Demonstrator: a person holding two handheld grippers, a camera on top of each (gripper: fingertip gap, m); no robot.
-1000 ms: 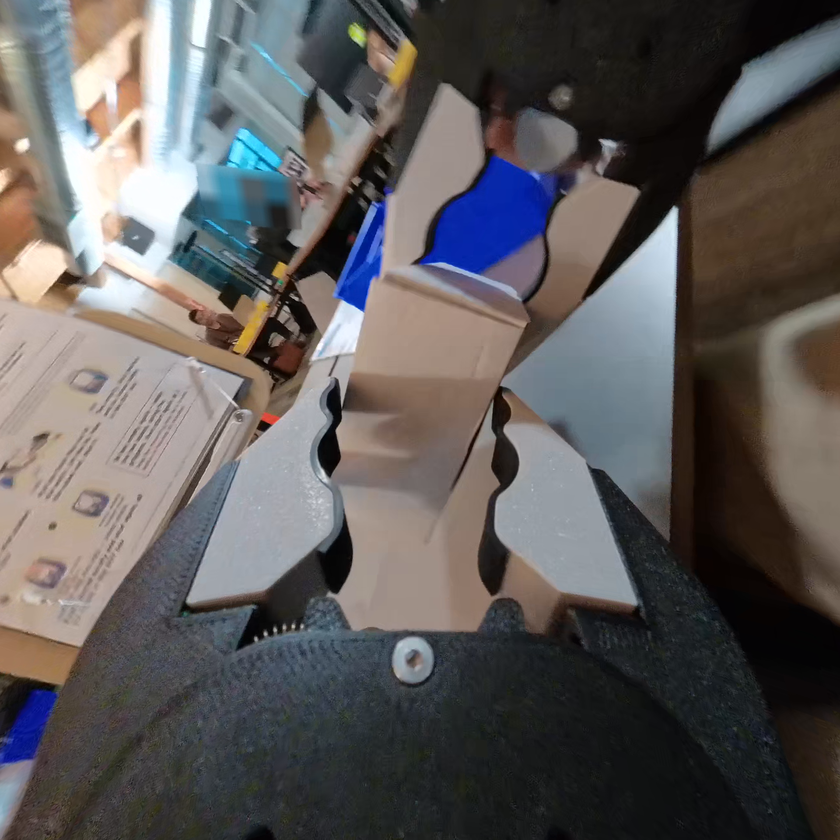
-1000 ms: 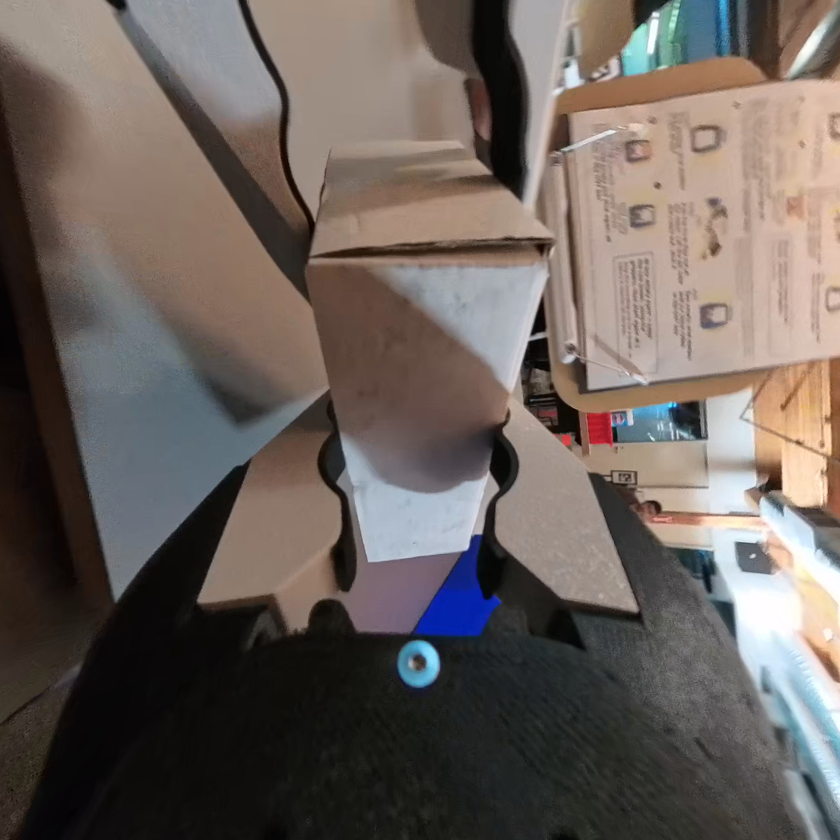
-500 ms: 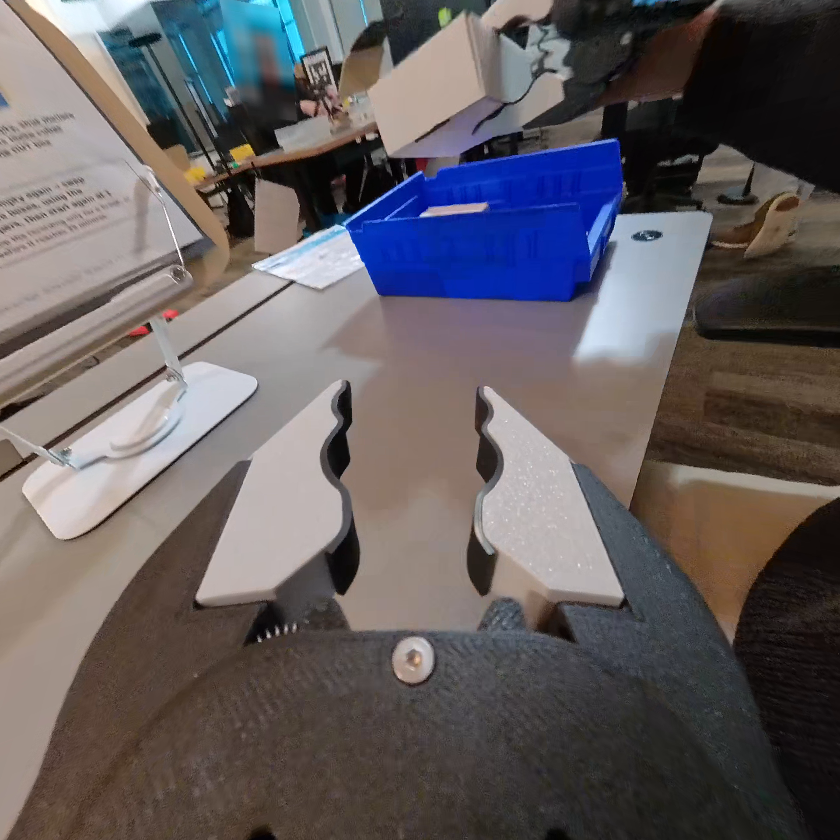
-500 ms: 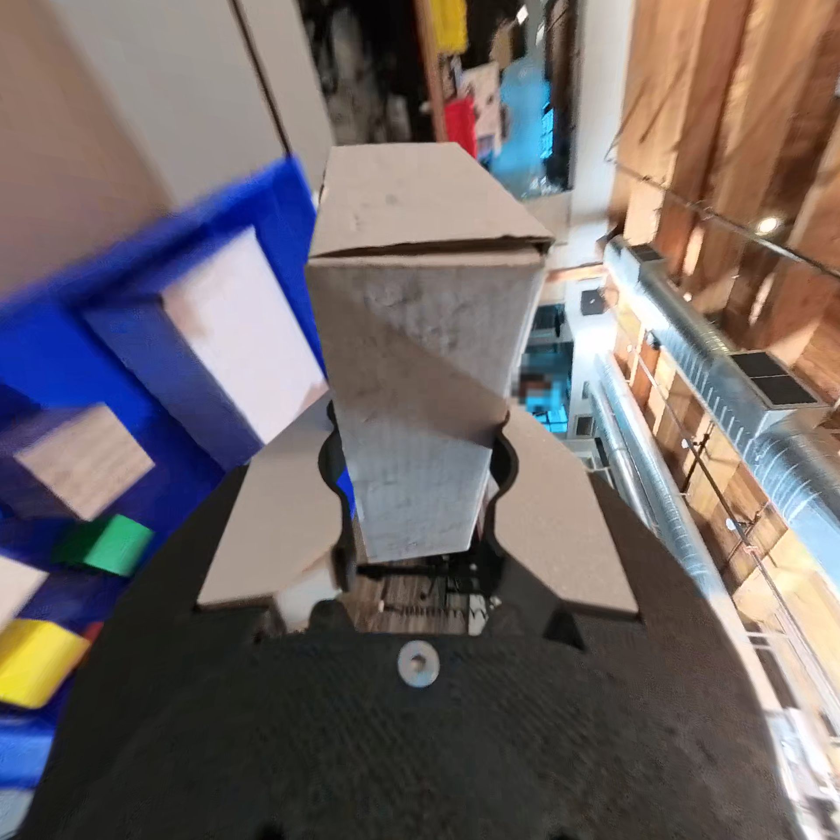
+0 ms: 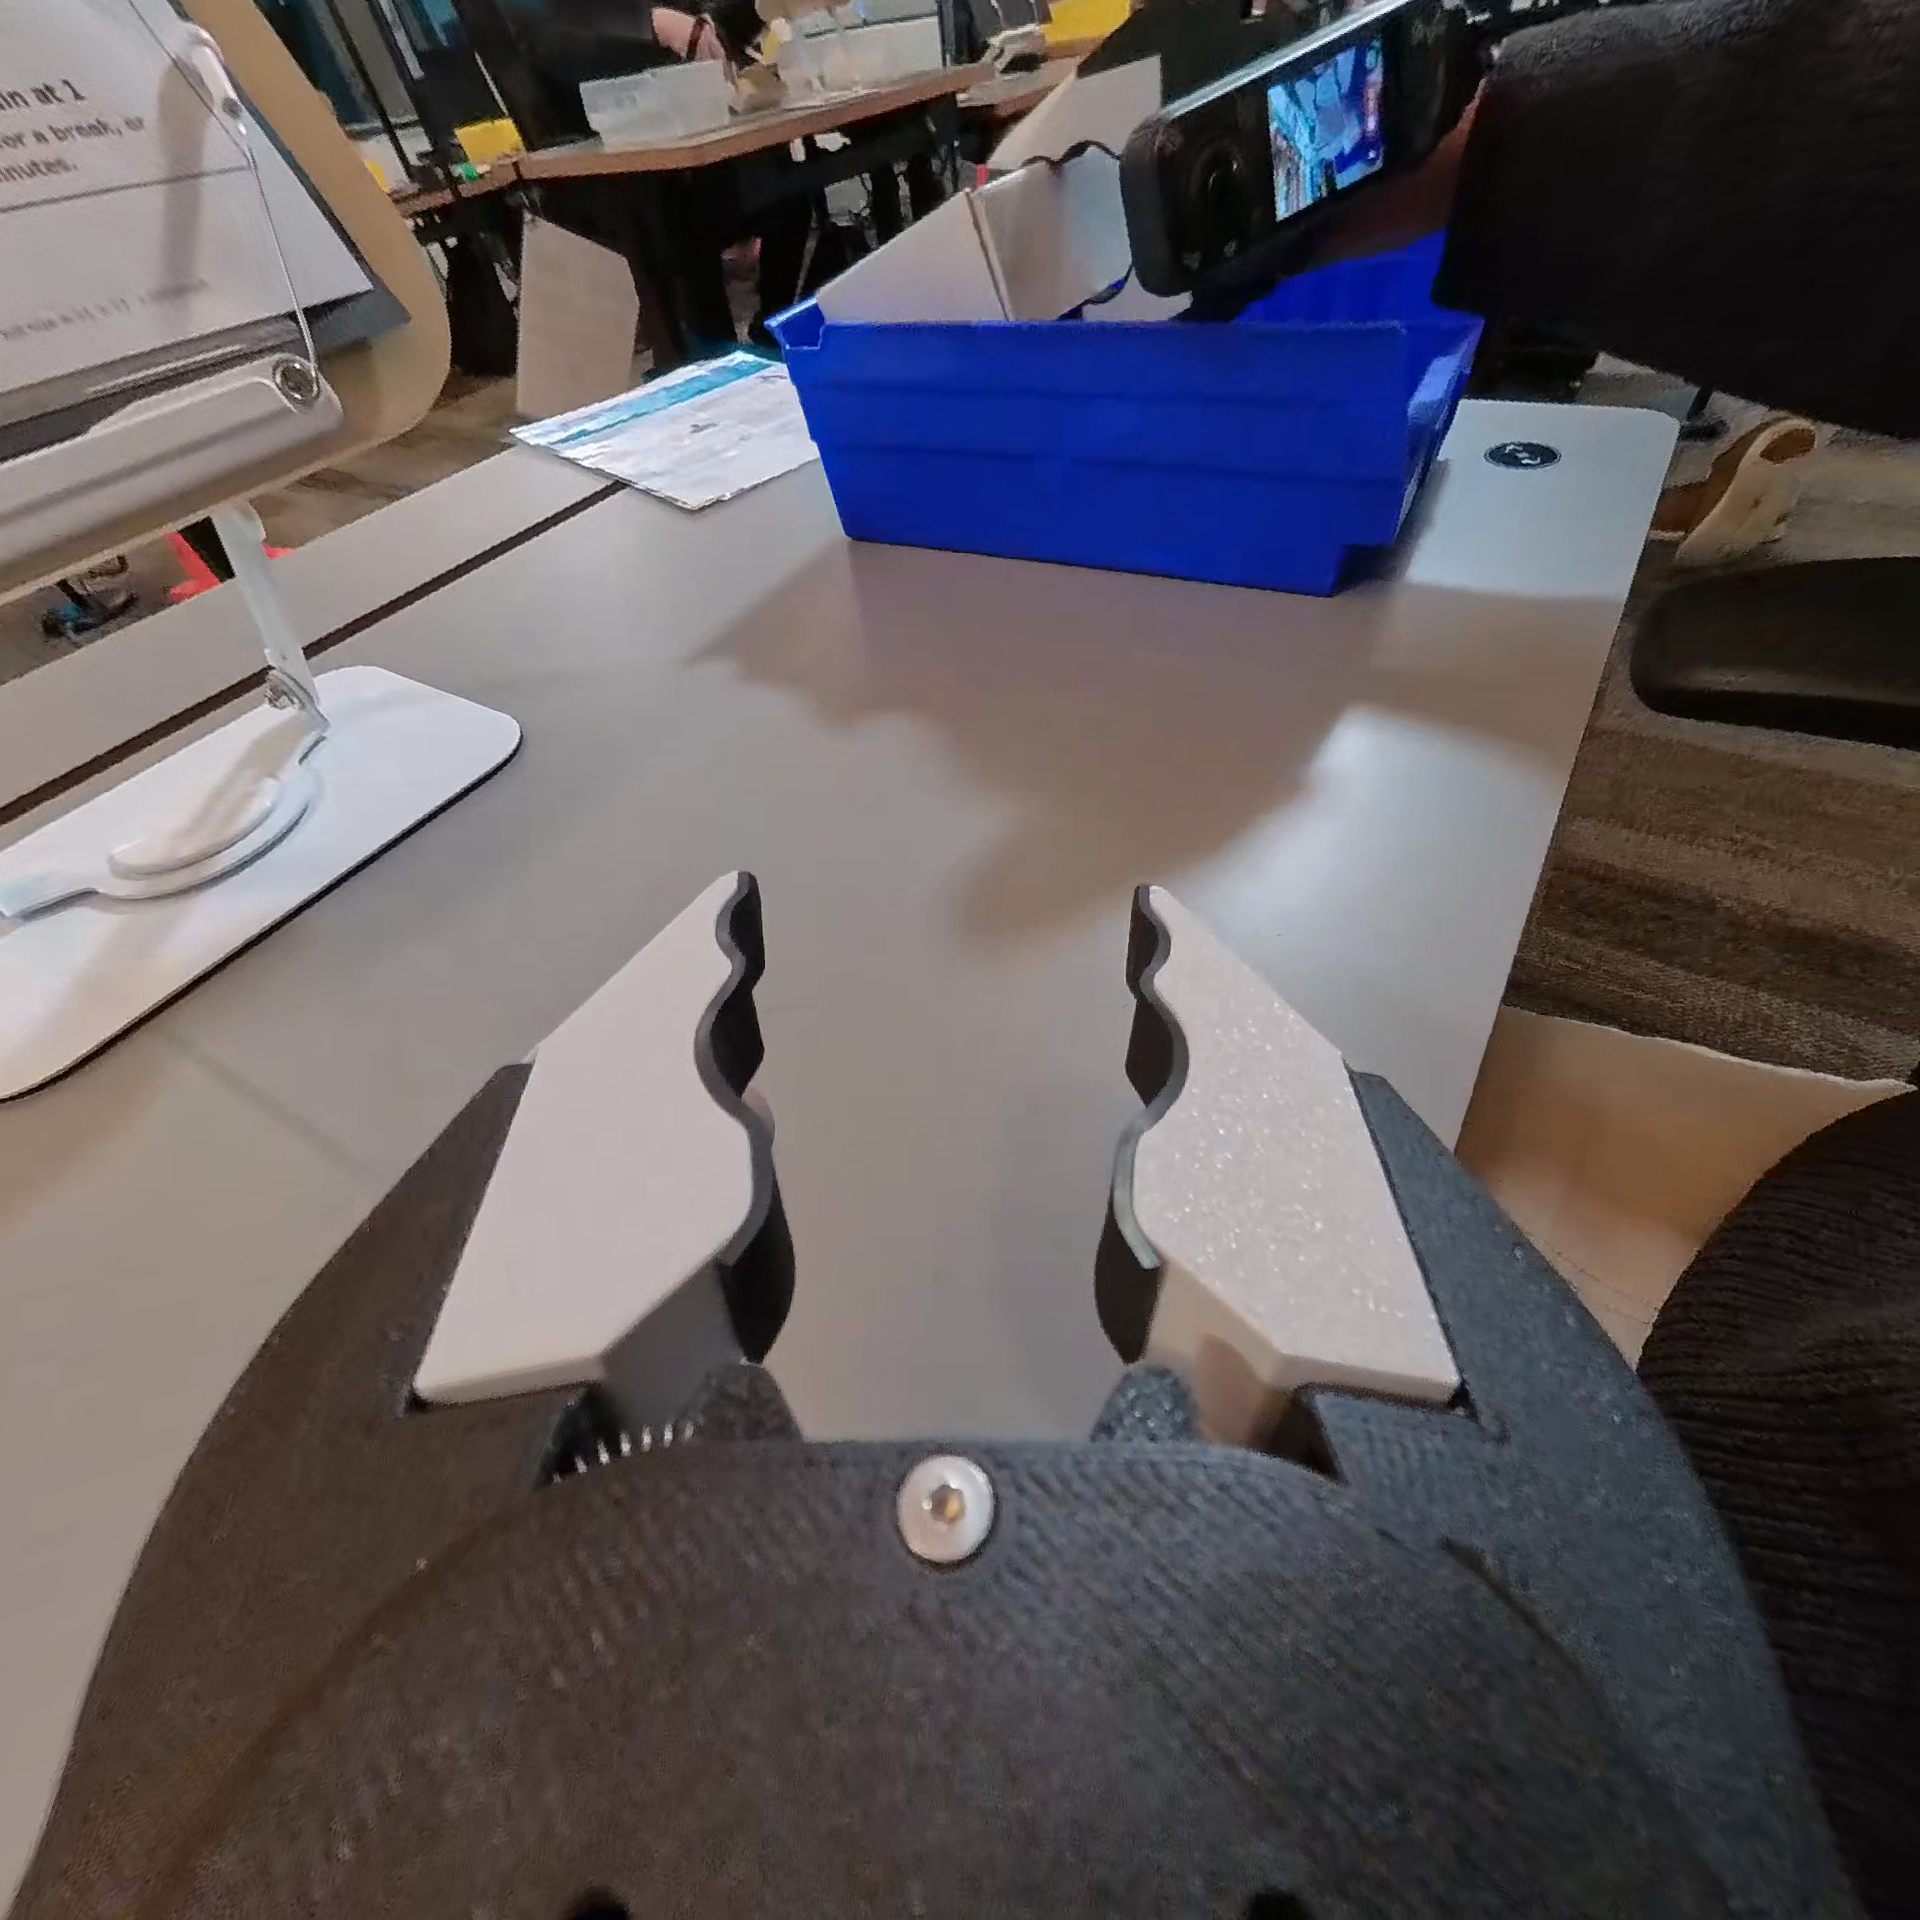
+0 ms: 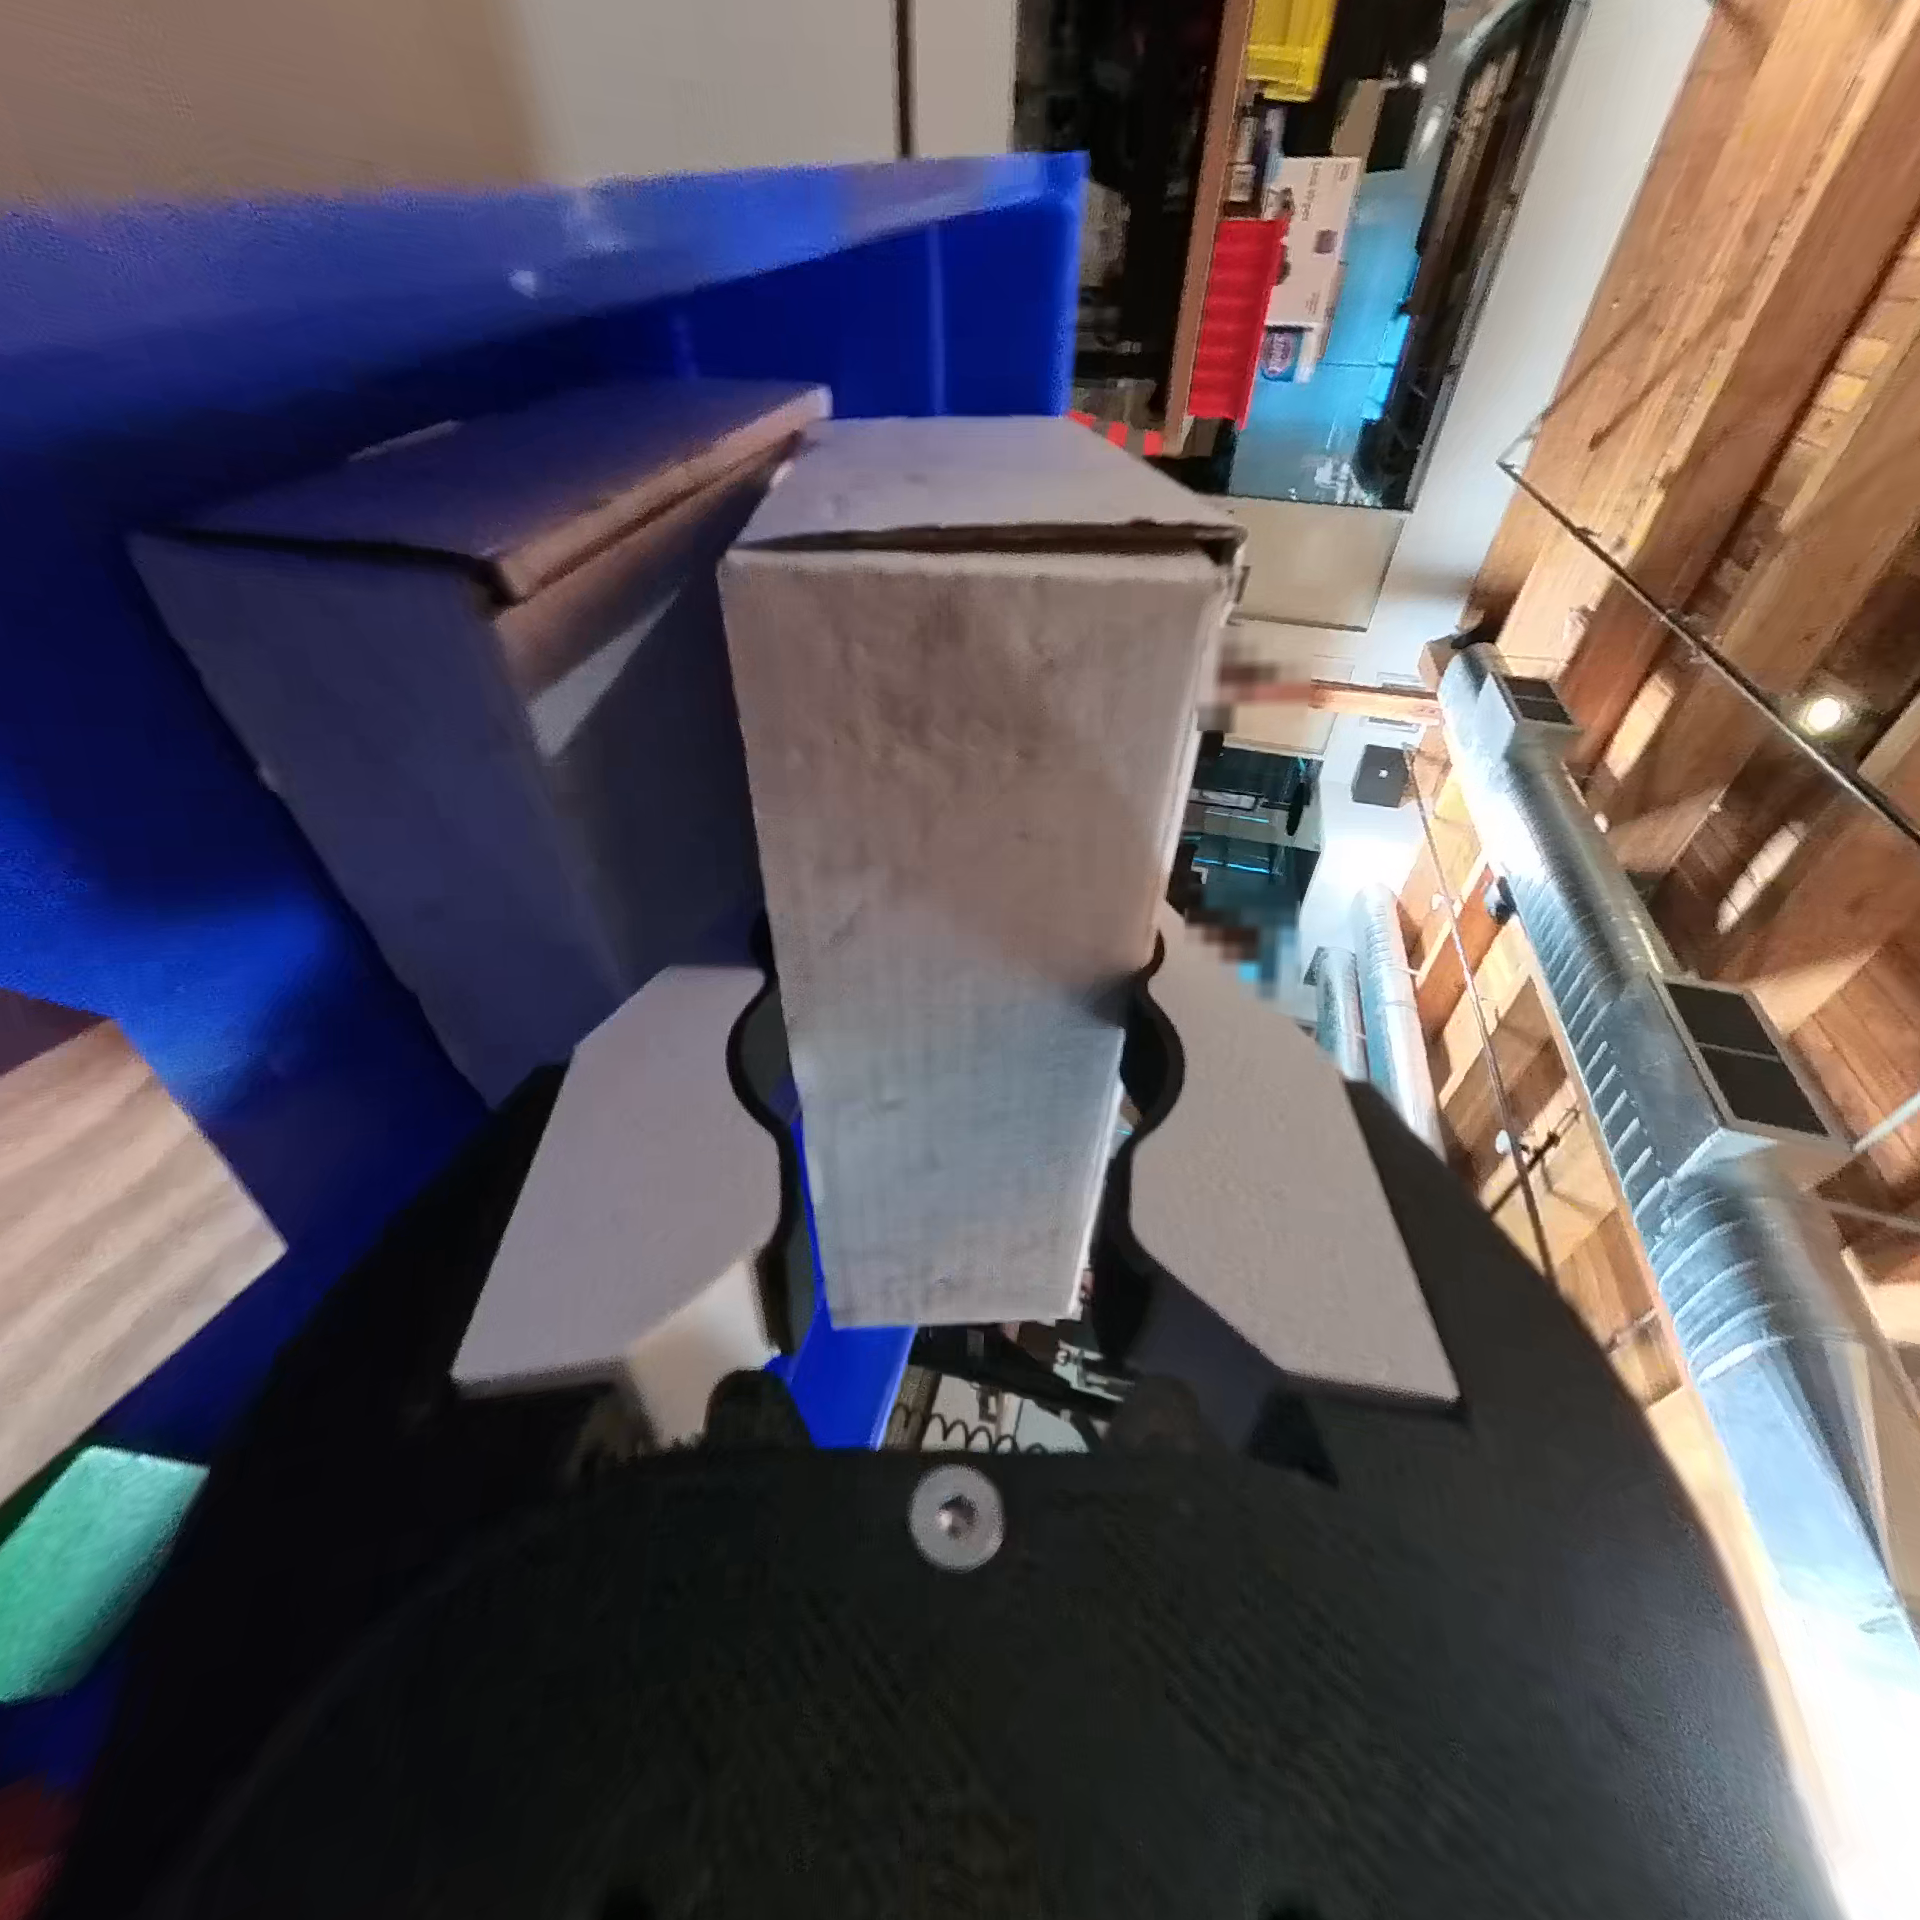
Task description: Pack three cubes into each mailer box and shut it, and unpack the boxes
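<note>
The left gripper [image 5: 940,1049] hangs low over the grey surface [image 5: 1039,707], jaws spread apart with nothing between them. Ahead of those jaws stands the blue bin [image 5: 1122,457]; a printed sheet [image 5: 675,426] lies to its left. The right gripper [image 6: 951,1122] has its jaws clamped on a closed mailer box [image 6: 966,810], plain and unprinted, beside a second box [image 6: 447,707] in the bin.

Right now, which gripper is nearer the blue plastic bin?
Right. The right gripper, shut on a cardboard mailer box, is over the blue plastic bin; the left gripper hangs open, well short across the table.
</note>
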